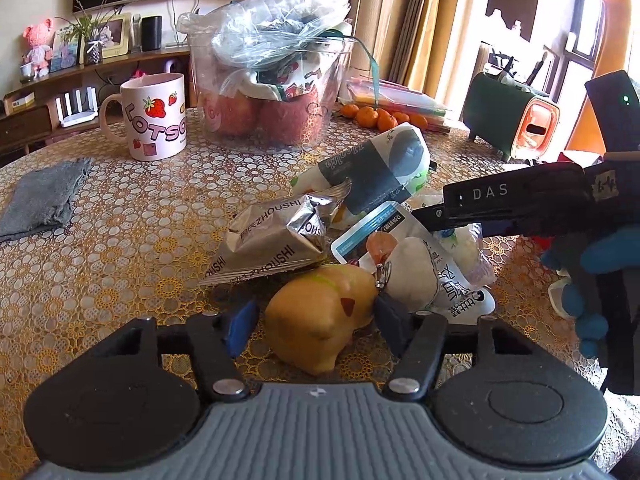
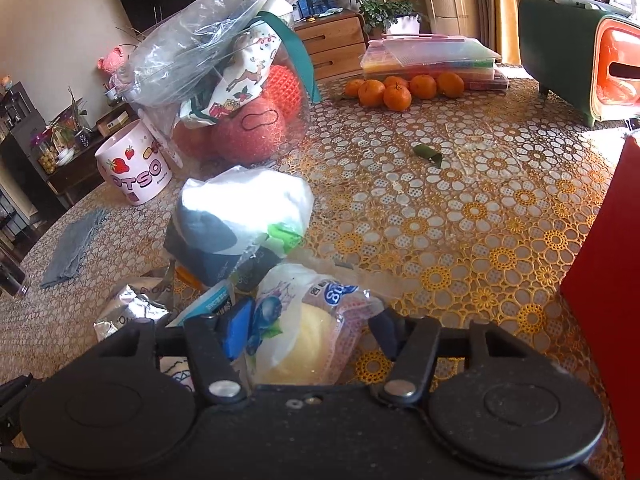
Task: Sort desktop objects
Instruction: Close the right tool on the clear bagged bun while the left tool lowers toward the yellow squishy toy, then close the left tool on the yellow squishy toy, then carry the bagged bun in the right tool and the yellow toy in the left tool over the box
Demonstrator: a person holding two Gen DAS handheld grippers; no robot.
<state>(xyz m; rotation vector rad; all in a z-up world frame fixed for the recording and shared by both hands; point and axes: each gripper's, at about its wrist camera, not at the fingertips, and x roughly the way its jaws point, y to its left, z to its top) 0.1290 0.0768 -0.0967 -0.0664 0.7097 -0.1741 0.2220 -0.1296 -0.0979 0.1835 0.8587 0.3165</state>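
From the left wrist view, the left tongs (image 1: 316, 322) bracket a yellow squishy toy (image 1: 320, 320) on the tabletop (image 1: 120, 240); the right-hand pad touches its side, while the blue pad (image 1: 240, 326) looks just clear, so the grasp seems not yet firm. Just beyond the toy lies a heap of snack packets (image 1: 276, 240), which the right tongs (image 1: 430, 216) reach into from the right. From the right wrist view, the right tongs (image 2: 312, 334) straddle a clear bread packet (image 2: 304, 332), the blue pad against its wrapper, the other pad apparently short of it. Both should clench gently and centred, then lift straight up, so neither neighbouring packet drags along.
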